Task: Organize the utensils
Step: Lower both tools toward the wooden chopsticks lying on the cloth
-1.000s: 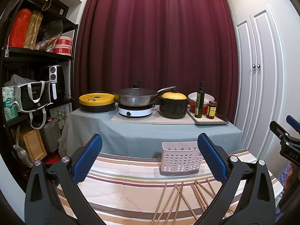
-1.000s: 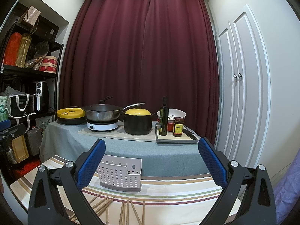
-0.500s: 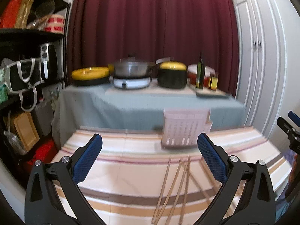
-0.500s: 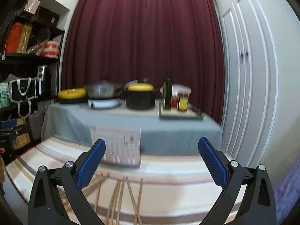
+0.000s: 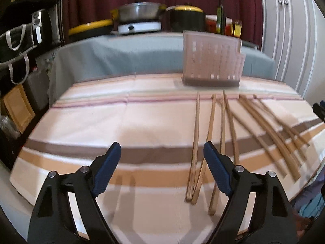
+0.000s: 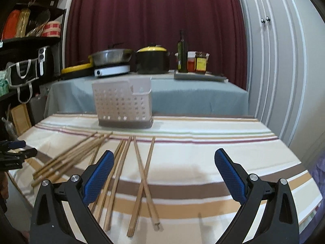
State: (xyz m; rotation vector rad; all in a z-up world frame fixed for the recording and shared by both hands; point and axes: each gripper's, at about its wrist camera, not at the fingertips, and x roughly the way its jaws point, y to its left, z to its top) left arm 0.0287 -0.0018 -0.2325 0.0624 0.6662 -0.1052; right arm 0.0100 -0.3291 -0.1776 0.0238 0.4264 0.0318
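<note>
**Both grippers wide over the chopsticks**

The left gripper hangs above the striped cloth that covers the counter, jaws spread wide and holding nothing. Its right finger lies over the near ends of the leftmost chopsticks, which lie loose on the cloth and fan out toward the right edge.

The right gripper is also wide and empty. Its left finger stands over the middle group of chopsticks; in this view, two sticks cross each other near the front edge and a further bundle slants off toward the left edge. The tip of the left gripper shows at that left edge.

A white perforated holder stands upright near the far edge of the cloth, just beyond the far tips of the sticks. Whether any tip touches its base cannot be told.

Behind the counter is a grey-clothed table with a pan on a hotplate, a black pot with a yellow lid, and bottles on a tray. A dark red curtain hangs behind, and the left wrist view is blurred.
</note>
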